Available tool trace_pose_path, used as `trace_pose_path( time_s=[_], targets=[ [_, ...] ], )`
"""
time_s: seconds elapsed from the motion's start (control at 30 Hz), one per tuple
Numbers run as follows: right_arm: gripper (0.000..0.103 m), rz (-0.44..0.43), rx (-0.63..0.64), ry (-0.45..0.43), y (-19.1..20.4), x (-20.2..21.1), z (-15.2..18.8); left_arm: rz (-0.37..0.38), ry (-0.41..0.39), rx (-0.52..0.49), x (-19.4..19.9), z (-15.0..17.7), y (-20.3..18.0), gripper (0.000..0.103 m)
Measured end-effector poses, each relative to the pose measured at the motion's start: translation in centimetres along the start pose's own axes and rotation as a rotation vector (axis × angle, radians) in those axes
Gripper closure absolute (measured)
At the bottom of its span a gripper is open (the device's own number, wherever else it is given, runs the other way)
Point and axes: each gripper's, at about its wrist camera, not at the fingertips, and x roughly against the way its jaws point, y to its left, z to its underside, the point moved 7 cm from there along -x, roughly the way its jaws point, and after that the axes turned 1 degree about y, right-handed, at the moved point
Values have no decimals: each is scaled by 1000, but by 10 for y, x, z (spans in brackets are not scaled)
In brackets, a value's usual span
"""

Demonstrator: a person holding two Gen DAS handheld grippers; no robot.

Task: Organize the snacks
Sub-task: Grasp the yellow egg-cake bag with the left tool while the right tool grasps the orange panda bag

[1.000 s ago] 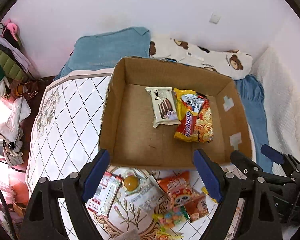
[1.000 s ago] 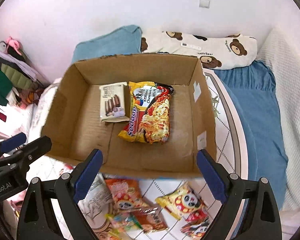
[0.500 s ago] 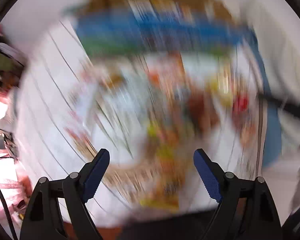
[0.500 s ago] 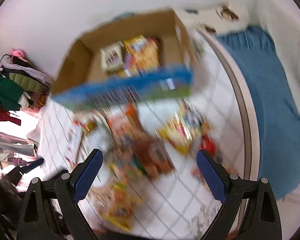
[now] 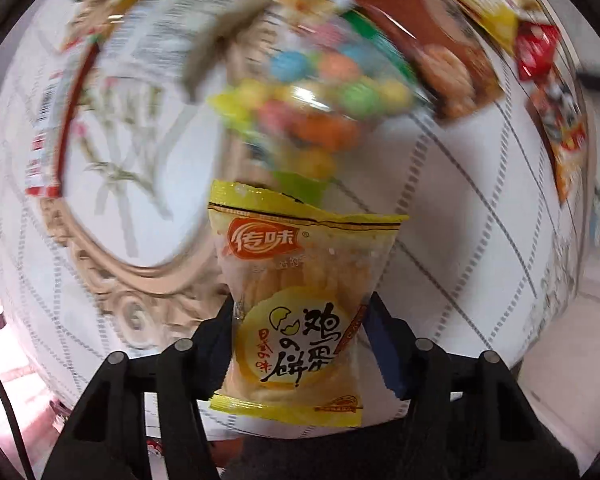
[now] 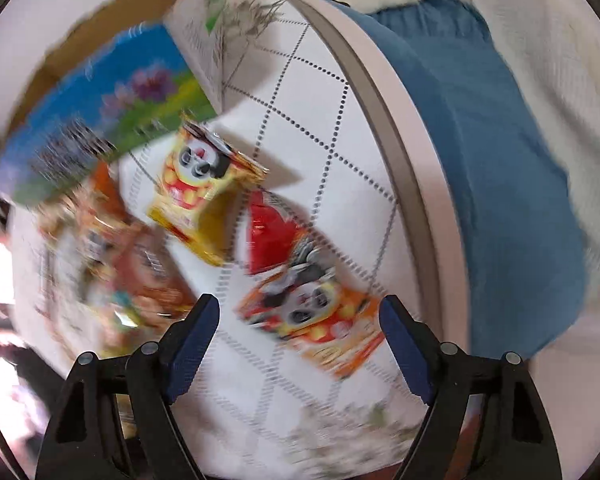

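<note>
Left wrist view: one white quilted cover (image 5: 452, 208) carries several blurred packets and one bag of coloured candy balls (image 5: 320, 92). One yellow cracker packet (image 5: 300, 300), printed 传味 and 鸡蛋の饼, stands between the closing jaws of the left gripper (image 5: 300, 344), pads touching its sides. Right wrist view: two panda-faced packets, one yellow (image 6: 204, 192), one orange (image 6: 316, 320); the orange one lies between the right gripper's (image 6: 300, 336) closing jaws, untouched.

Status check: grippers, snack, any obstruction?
Left gripper closing on yellow snack packet. Right gripper closing, empty, above orange panda packet. Nothing in the way.
</note>
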Motion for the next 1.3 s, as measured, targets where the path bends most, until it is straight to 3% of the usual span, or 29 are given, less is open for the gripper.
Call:
trace_pose_path(
  time_s=[0.1,0.2,0.27,0.37,0.5,0.6,0.7,0.87,0.9,0.93,1.03,1.1,1.3],
  targets=[
    [18,70,164,55,7,-25,7,21,-1,83,5,-1,24,46],
    [18,146,242,67,4,-42,10,45,8,170,2,-2,47,46],
    [18,148,251,94,1,-55,13,78,14,213,-1,0,52,46],
    [26,68,152,146,-6,-69,17,94,0,232,-2,-4,56,45],
    [30,-165,-171,232,-17,-72,30,89,-9,232,-10,-3,53,43],
    [29,-271,-212,240,-8,-67,39,115,3,239,-22,1,46,41],
    [19,-164,-134,205,-9,-63,45,128,10,238,-42,3,50,41],
    [19,-106,-104,190,0,-72,55,136,1,249,-47,11,50,41],
    [23,-87,-113,171,-1,-73,56,145,-3,257,-45,4,55,44],
    [36,-79,-122,143,-1,-71,56,151,-9,261,-42,4,59,47],
    [41,-44,-113,100,2,-61,62,170,-19,265,-36,8,62,52],
    [43,-41,-94,84,11,-54,66,175,-28,261,-31,9,63,53],
    [46,-143,-54,80,44,-29,81,214,-74,249,0,10,66,54]
  ],
)
